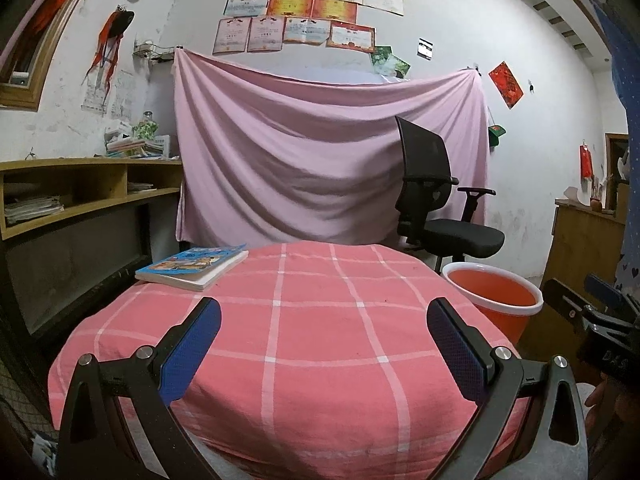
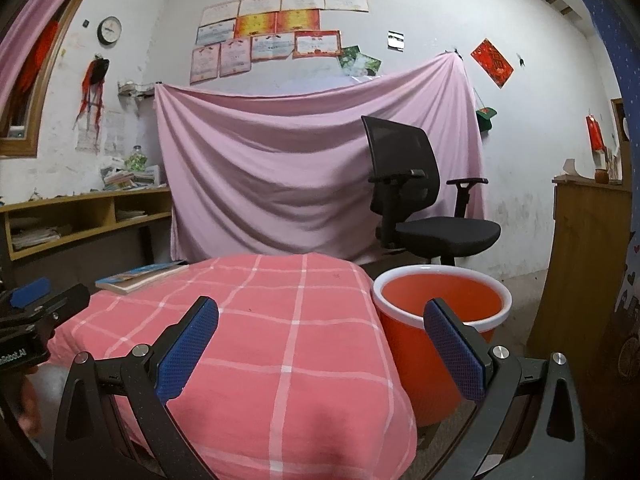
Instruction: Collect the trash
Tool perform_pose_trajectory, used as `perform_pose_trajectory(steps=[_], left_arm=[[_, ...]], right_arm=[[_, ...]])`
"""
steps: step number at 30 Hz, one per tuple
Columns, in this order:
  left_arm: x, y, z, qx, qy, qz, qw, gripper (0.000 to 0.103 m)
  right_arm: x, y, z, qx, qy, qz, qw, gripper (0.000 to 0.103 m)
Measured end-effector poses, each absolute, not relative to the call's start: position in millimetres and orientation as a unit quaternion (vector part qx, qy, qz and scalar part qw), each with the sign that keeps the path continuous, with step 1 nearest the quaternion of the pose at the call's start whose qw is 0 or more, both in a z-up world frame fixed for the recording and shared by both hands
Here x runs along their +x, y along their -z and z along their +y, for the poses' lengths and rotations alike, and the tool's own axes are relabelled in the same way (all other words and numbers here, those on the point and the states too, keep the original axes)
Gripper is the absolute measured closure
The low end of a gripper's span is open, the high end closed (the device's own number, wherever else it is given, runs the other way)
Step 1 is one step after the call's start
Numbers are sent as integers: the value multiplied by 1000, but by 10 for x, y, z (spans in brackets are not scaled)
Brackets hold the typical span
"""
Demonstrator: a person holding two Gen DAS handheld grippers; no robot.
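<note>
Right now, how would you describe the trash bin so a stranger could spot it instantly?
Find the table under the pink checked cloth. The bin stands on the floor against its right side, in front of the black office chair. It is the only round container there: an orange bucket with a white rim.

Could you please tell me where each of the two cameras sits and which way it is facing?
Left wrist: sits behind the left gripper, facing the checked tablecloth and book; jaws open, right gripper at right edge.
Right wrist: sits behind the right gripper, facing the table corner and orange bucket; jaws open.
Shared: tablecloth, book, bucket, office chair, pink sheet.
</note>
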State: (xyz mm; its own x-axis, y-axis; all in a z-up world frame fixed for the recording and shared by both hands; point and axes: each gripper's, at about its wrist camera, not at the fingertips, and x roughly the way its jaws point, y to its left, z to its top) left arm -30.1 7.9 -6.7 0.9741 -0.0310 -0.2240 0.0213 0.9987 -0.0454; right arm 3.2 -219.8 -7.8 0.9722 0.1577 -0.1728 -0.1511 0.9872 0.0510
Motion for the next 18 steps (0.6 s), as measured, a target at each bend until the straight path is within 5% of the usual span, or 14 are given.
perform_pose_trajectory(steps=[18], left_arm=[[-305, 103, 115, -19, 11, 108, 994, 2]], right_arm=[[15, 79, -2177, 17, -82, 91, 992, 0]])
